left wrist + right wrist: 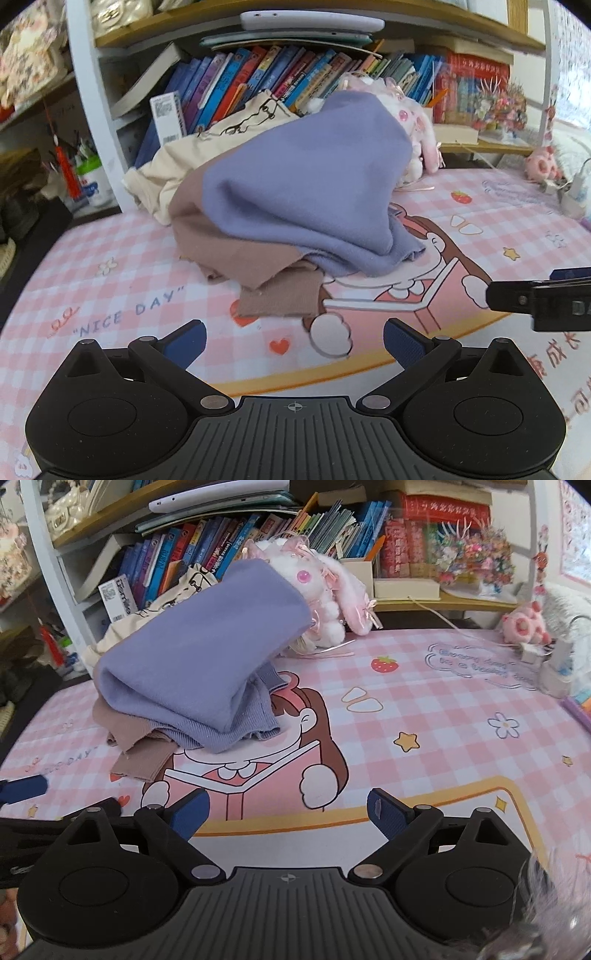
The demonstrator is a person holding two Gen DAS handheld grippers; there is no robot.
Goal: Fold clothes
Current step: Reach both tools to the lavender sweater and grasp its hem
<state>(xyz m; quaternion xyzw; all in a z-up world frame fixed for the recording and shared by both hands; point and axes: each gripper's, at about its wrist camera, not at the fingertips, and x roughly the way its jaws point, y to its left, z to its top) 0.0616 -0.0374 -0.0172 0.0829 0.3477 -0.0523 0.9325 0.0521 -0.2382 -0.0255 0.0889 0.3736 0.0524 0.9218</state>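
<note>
Lavender knit garment point(306, 177) heaped on brown cloth point(236, 251), center frame, looks unfolded. Left gripper point(294, 341) & right gripper point(288, 812) spread wide, empty; folding prob. not begun.

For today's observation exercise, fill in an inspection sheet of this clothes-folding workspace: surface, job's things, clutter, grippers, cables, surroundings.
Surface: pink checked cartoon mat.
Job's things: purple garment heaped on brown garment; cream garment behind.
Clutter: plush rabbit, pink plush toy.
Grippers: left gripper and right gripper open, holding nothing.
Cables: white cable at the mat's far edge.
Surroundings: bookshelf full of books.
</note>
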